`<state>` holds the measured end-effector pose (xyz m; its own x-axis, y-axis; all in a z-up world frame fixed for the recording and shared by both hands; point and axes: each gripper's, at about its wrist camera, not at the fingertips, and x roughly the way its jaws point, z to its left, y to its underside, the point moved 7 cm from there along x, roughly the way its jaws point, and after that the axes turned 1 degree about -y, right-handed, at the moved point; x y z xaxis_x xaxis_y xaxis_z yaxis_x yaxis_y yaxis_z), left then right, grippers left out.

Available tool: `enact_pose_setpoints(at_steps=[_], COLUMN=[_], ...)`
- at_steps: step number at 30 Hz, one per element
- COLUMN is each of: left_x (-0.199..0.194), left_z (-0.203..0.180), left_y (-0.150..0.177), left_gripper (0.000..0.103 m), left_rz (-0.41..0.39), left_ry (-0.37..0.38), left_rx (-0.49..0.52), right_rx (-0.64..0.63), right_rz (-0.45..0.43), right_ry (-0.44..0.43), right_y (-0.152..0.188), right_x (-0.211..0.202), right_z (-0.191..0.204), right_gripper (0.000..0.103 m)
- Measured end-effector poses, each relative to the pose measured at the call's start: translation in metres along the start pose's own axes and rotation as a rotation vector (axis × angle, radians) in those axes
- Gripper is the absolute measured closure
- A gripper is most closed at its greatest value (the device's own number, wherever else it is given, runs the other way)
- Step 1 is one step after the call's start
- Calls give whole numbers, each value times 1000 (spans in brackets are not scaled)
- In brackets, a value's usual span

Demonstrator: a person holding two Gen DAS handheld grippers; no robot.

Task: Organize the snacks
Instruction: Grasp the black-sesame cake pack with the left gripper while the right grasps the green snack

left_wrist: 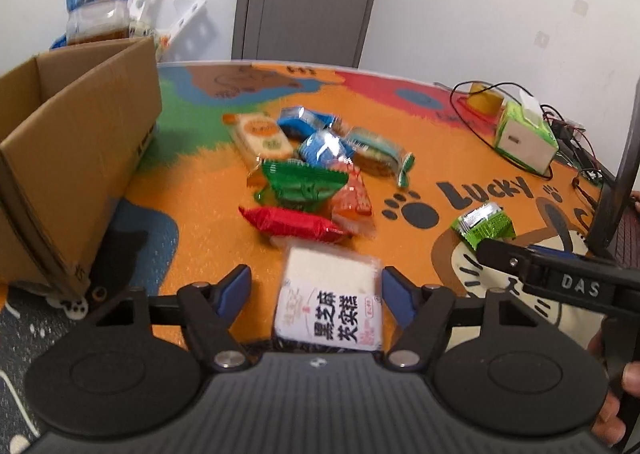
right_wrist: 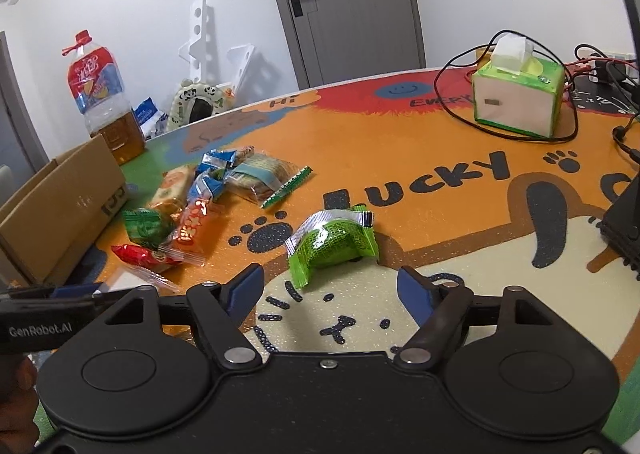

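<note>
White snack packet (left_wrist: 330, 304) with black printed characters, lying flat on the desk (left_wrist: 400, 126) between the blue pads of the left gripper (left_wrist: 316, 290); its long axis runs away from the camera, the printed end nearest the gripper body and the plain white end toward the snack pile (left_wrist: 308, 178). The left gripper is spread; the right-hand pad stands at or just beside the packet's edge, the other pad clearly apart from it, and no pinch is visible. Light-green snack packet (right_wrist: 332, 244), with crimped silver ends, lying on the desk just ahead of the right gripper (right_wrist: 332, 292), its long axis slanted from lower left to upper right; it lies beyond the fingertips, not between them, and this gripper too is spread, holding nothing. The pile of wrapped snacks (red, dark green, orange, blue and clear wrappers) rests on the desk beyond the white packet, its pieces touching or overlapping. Open cardboard box (left_wrist: 72, 158) at the left edge of the desk, a large bottle (right_wrist: 102, 98) of amber liquid behind it. Tissue box (right_wrist: 518, 94) with green edges at the far right, ringed by black cable (right_wrist: 452, 110).
</note>
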<state>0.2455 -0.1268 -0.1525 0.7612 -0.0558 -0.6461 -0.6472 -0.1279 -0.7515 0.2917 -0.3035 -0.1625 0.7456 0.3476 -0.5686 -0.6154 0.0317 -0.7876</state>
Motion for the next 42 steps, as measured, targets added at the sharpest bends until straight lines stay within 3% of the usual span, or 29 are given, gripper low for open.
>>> enact_pose_setpoints(at_steps=[2, 4, 7, 17, 19, 22, 23, 24, 42], left_x=[-1, -3, -3, -19, -22, -27, -29, -32, -101], left_z=[-1, -1, 2, 8, 12, 19, 21, 22, 37], left_y=[1, 3, 2, -6, -7, -9, -10, -12, -45], left_gripper=[41, 54, 56, 57, 57, 57, 57, 57, 57], left_rz=[2, 2, -13, -41, -49, -56, -64, -72, -218], left_ry=[-26, -31, -14, 3, 0, -7, -11, -13, -34], left_rx=[23, 32, 16, -19, -22, -41, -42, -45, -72], right_rx=[-17, -30, -36, -58, -68, -101, -99, -84, -58], right_rz=[-5, -3, -11, -3, 1, 0, 6, 11, -104], right_ry=[6, 21, 9, 42, 51, 80, 68, 42, -88], right_y=[-2, -6, -8, -17, -17, -16, -16, -16, -42], right_x=[5, 8, 11, 25, 29, 30, 28, 26, -29], right_z=[1, 2, 2, 4, 6, 10, 11, 12, 54], right_gripper=[29, 29, 29, 32, 37, 53, 60, 62, 62])
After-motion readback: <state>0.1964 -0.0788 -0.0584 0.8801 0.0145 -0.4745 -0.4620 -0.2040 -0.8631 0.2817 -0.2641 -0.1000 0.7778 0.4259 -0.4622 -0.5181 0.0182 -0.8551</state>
